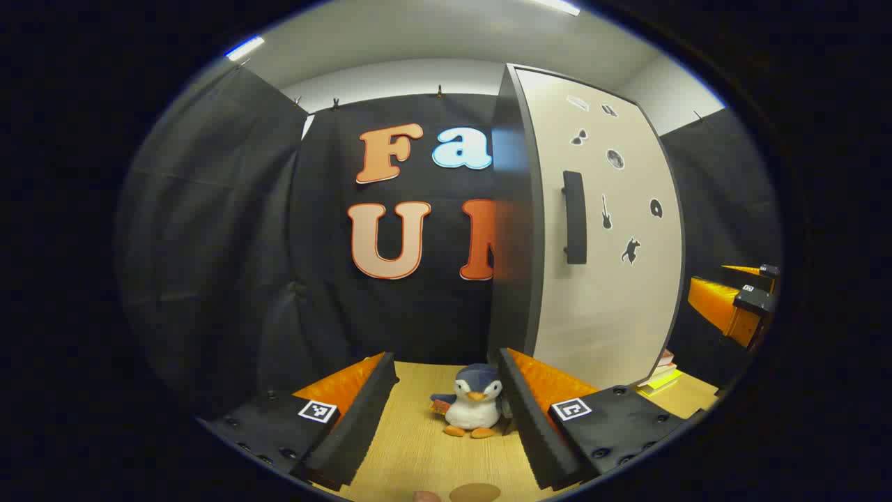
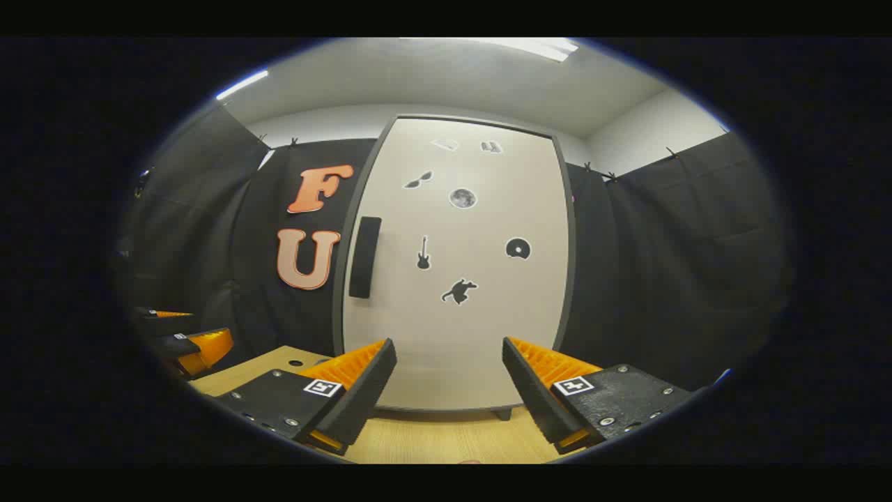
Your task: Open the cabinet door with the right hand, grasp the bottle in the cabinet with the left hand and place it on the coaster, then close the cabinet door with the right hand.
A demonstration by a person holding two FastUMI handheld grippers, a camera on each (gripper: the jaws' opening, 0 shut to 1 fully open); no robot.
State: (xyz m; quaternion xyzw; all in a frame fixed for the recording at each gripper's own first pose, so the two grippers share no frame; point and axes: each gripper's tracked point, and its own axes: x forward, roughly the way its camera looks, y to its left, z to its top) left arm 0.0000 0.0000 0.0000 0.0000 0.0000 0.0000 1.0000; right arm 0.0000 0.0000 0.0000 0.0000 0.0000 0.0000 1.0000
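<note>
In the left gripper view, the left gripper hangs low over the wooden table, fingers spread wide with nothing between them. A plush penguin stands on the table just beyond the fingertips. To the right and farther off rises the cabinet, its dark side panel facing this way and its pale cabinet door seen at an angle. The door lies flat against the cabinet, so it looks closed. The handle is a dark upright bar near the door's left edge, its long axis vertical. At the bottom edge a round brownish disc, probably the coaster, lies on the near table. The other gripper shows at the far right edge. The bottle is presumably behind the door, so I cannot tell where it stands.

In the right gripper view, the right gripper faces the cabinet door almost squarely, held level just above the table, fingers wide apart and holding nothing. The handle lies up and to the left of the fingers, well apart from them. This hand is nearer the door. I judge it must rise and shift left to bring its fingers either side of the upright bar before pulling.
</note>
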